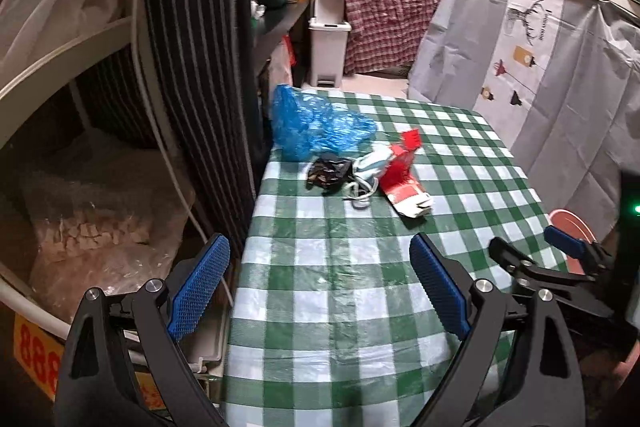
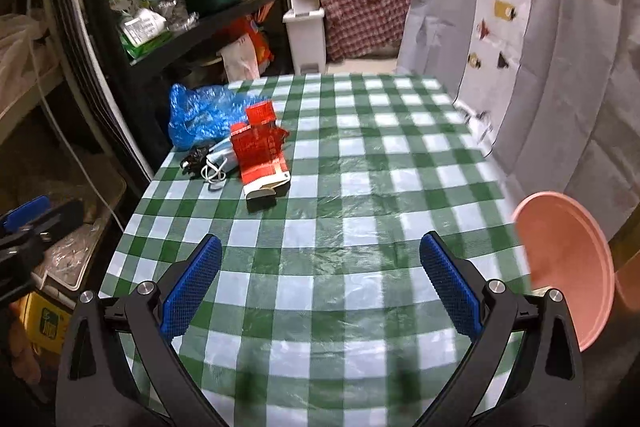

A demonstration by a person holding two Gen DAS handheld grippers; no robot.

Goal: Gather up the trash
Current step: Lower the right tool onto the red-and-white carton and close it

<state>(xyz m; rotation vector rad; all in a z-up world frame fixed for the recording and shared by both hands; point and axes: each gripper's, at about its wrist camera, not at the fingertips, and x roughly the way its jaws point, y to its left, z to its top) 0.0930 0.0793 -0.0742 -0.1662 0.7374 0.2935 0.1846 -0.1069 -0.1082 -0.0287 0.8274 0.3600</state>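
Observation:
A small heap of trash lies at the far left of the green checked table [image 1: 360, 267] [image 2: 360, 227]: a crumpled blue plastic bag [image 1: 316, 125] [image 2: 204, 113], a black wrapper [image 1: 328, 171] [image 2: 196, 157], a face mask with white loops [image 1: 366, 173] [image 2: 220, 161] and a torn red and white carton [image 1: 402, 179] [image 2: 260, 155]. My left gripper [image 1: 320, 287] is open over the table's near left edge, well short of the heap. My right gripper [image 2: 320, 283] is open over the near middle, nothing between its fingers; it also shows at the right of the left wrist view [image 1: 536, 251].
A pink basin [image 2: 568, 267] [image 1: 572, 227] stands at the table's right edge. A white pedal bin [image 1: 330, 39] [image 2: 306, 35] stands beyond the far end, by a plaid shirt [image 1: 384, 11]. Dark shelves [image 2: 180, 7] line the left, a grey cloth [image 1: 540, 67] the right.

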